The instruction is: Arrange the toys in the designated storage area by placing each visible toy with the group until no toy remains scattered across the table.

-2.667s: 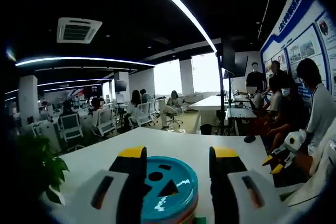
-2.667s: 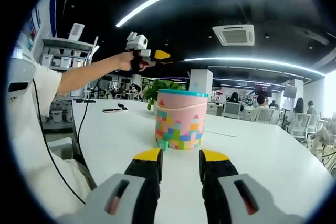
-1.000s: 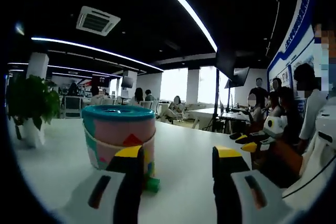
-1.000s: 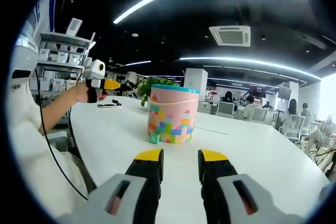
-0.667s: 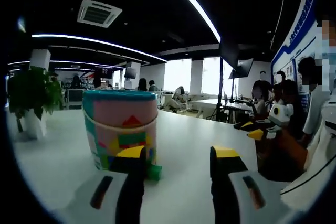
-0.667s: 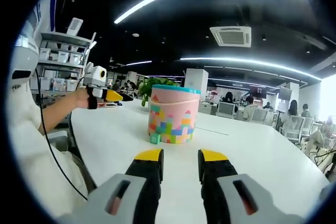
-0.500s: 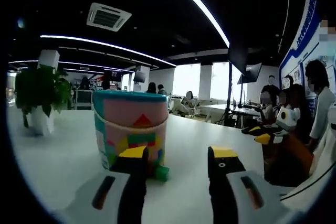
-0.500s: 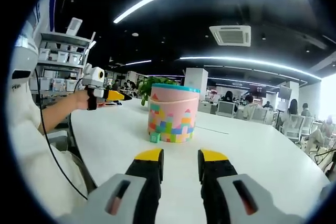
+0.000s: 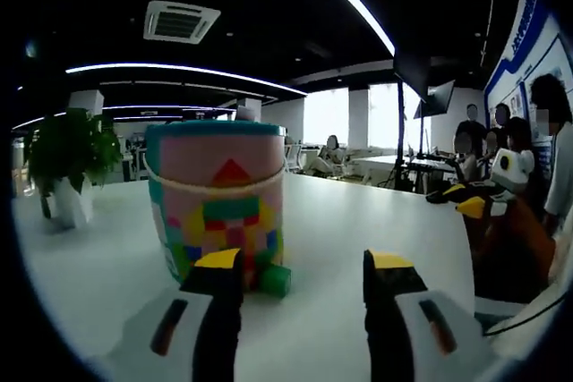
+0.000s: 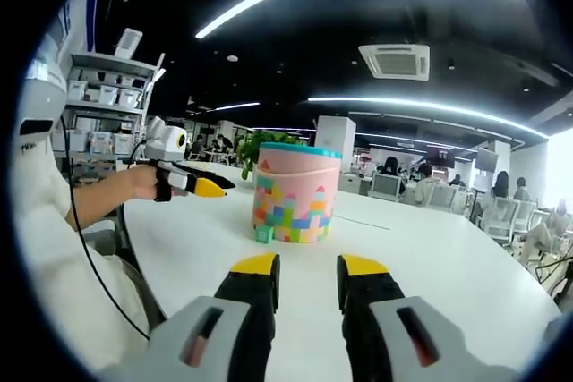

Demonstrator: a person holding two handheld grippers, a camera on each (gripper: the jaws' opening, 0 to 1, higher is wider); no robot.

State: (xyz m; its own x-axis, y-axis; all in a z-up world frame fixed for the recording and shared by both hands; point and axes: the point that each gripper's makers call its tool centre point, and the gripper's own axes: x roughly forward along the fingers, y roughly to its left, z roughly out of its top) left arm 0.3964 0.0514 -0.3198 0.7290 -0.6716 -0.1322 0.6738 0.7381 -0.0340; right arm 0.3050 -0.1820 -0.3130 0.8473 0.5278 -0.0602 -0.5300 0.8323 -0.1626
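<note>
Seen from the left gripper view, a potted plant (image 9: 64,154) w/ leafy green top in a white pot sits far left on the desk (image 9: 89,266), a smooth matte white surface. Next right: toy bucket (image 9: 217,199), a cylinder standing upright, long axis vertical, pink wall printed w/ coloured block shapes incl. a red triangle, teal lid, thin cord handle draped round the upper wall. Small green block (image 9: 275,280), cube-ish, lies on the desk touching or just beside the bucket's base, just ahead of the left gripper (image 9: 303,261); its yellow-tipped black jaws stand apart, nothing between them. Far right of that view: right gripper (image 9: 479,200) w/ yellow tips, held over the desk edge by a hand.

Room: open office, dark ceiling w/ long curved light strips + a square vent, bright windows at back, seated people, desks, chairs; blue-and-white poster wall at right.

Right gripper view, l to r: white sleeve and forearm (image 10: 85,194) reaching in, holding the left gripper (image 10: 208,187), tips aimed toward the bucket (image 10: 295,194), near it but apart. Green block (image 10: 263,235) at the bucket's foot on that side. Desk (image 10: 448,266) runs wide and bare-white to the right. Right gripper (image 10: 306,266) at bottom: jaws slightly apart, empty, well short of the bucket. Shelving w/ boxes at left wall.
</note>
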